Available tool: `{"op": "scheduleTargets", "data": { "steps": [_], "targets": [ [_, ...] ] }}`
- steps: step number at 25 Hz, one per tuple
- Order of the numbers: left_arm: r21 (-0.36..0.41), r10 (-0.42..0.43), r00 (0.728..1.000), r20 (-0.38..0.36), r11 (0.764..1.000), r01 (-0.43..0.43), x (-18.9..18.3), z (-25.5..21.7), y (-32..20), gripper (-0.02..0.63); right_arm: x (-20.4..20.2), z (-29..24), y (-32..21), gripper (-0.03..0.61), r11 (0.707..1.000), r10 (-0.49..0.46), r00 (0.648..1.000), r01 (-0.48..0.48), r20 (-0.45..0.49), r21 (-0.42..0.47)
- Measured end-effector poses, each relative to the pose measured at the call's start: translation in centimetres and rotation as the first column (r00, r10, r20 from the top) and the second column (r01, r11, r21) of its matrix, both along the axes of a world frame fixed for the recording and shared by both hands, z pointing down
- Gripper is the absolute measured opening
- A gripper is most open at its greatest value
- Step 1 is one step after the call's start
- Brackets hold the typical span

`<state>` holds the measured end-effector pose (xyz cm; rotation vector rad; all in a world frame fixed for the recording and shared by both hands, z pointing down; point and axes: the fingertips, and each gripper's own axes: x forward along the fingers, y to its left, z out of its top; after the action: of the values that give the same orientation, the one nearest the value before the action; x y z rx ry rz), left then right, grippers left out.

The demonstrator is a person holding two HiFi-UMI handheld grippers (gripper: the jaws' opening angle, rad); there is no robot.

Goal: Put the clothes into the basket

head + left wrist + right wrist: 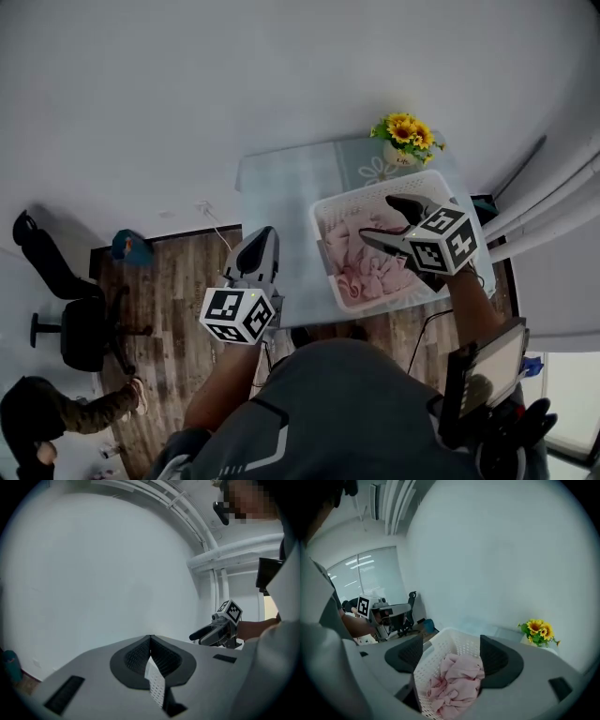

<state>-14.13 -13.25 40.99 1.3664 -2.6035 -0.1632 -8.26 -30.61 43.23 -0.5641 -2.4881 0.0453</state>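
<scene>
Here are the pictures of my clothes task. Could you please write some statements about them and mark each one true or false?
1. The pink clothes lie inside the white basket. True.
2. The right gripper is shut on the clothes. False: its jaws stand apart above the basket and hold nothing.
3. The left gripper has its jaws together. True.
4. The sunflowers stand inside the basket. False: they stand on the table, beyond the basket's far side.

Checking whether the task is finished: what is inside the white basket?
Crumpled pink clothes lie inside the basket. Anything beneath them is covered.
</scene>
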Motion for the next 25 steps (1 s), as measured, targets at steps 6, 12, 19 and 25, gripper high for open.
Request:
{"op": "scheduleTargets", "data": {
  "steps": [6, 12, 19, 25],
  "targets": [
    [0.016, 0.031, 0.999, 0.010, 0.999, -0.031, 0.3, -1.0, -1.0, 0.009, 1.3, -3.1, 0.8, 0.259, 0.995, 0.096, 0.985, -0.093, 0.141, -0.031],
    [0.023, 0.065, 0.998, 0.026, 0.998, -0.065, 0.8, -2.1, -1.8, 0.009, 2.4, -4.9, 0.7, 0.158, 0.982, 0.188, 0.959, -0.177, 0.210, -0.073],
    [0.013, 0.078, 0.996, 0.042, 0.997, -0.079, 1.1, -3.3, -2.0, 0.008, 2.8, -6.8, 0.3, 0.069, 0.962, 0.271, 0.925, -0.252, 0.267, -0.106],
    [0.020, 0.068, 0.996, 0.065, 0.997, -0.069, 0.9, -4.3, -2.1, 0.009, 2.7, -7.6, -0.2, 0.034, 0.941, 0.336, 0.895, -0.306, 0.295, -0.143]
  ]
}}
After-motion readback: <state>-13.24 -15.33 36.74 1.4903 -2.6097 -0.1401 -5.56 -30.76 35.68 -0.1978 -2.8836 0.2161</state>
